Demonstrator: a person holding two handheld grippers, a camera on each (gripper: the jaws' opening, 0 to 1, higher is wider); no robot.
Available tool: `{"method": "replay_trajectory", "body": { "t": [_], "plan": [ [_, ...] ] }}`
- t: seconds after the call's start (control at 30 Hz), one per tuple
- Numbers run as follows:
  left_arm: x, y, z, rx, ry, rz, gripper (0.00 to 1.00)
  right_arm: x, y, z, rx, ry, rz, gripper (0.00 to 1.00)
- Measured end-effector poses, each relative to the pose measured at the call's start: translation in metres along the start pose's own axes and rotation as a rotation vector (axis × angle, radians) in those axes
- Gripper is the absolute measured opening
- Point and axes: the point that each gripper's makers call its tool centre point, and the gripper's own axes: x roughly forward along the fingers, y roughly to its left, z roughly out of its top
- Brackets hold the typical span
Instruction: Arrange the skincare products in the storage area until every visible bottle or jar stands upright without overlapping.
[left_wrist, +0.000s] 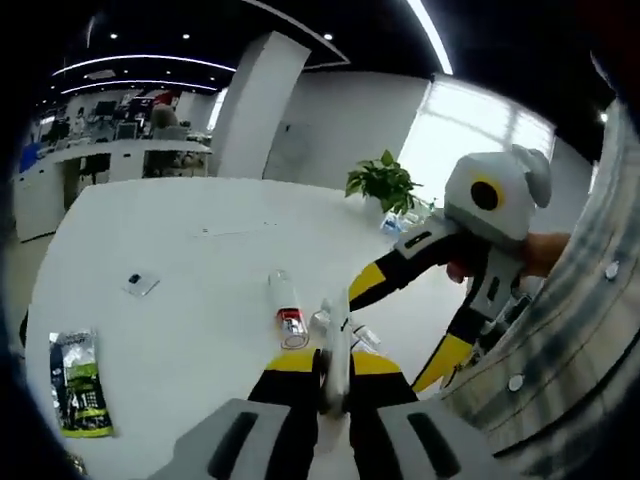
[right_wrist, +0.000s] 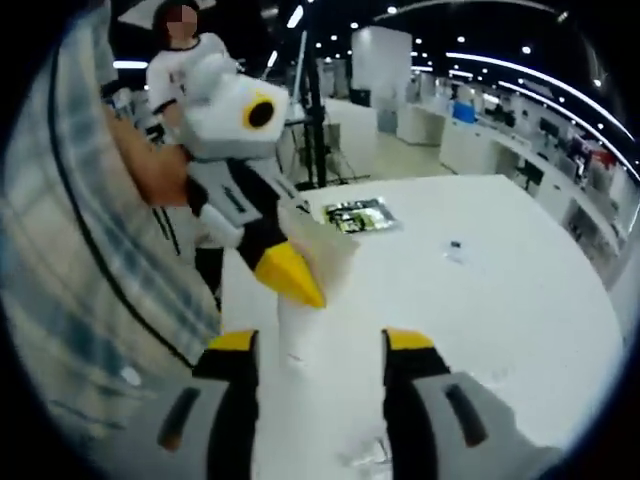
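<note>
Left gripper view puts your left tongs (left_wrist: 335, 385) nearest, closed on a slim white tube (left_wrist: 337, 345) that stands up between the jaws, lifted clear of the desk (left_wrist: 180, 250). You seem to hold it upright so it can be set down standing. Just past it, a white bottle with a red band (left_wrist: 288, 310) lies on its side on the desk, with one or two small clear items (left_wrist: 365, 338) next to it, too blurred to name. Your right tongs (left_wrist: 440, 335) reach in from the right beside the tube; whether they are open or closed I cannot tell.

Right gripper view shows those right tongs (right_wrist: 320, 355) with their jaws parted, a white tube (right_wrist: 312, 300) standing between them but not clearly touched, and the left tongs' yellow tip (right_wrist: 290, 275) against it.

Farther out, a green packet (left_wrist: 78, 385) lies flat near the desk's edge, a small dark item (left_wrist: 138, 283) mid-desk, and a potted plant (left_wrist: 385, 185) at the far edge.
</note>
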Motion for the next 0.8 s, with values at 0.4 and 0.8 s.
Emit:
{"method": "replay_trajectory", "body": {
  "t": [0.4,0.8],
  "plan": [
    [0.008,-0.019,-0.014,0.249,0.045,-0.069,0.08,-0.002,0.017,0.018,-0.229,0.074,0.120,0.22],
    [0.005,-0.018,-0.014,0.285,0.032,-0.106,0.11,0.009,0.023,0.023,-0.288,0.119,0.179,0.11]
  ]
}}
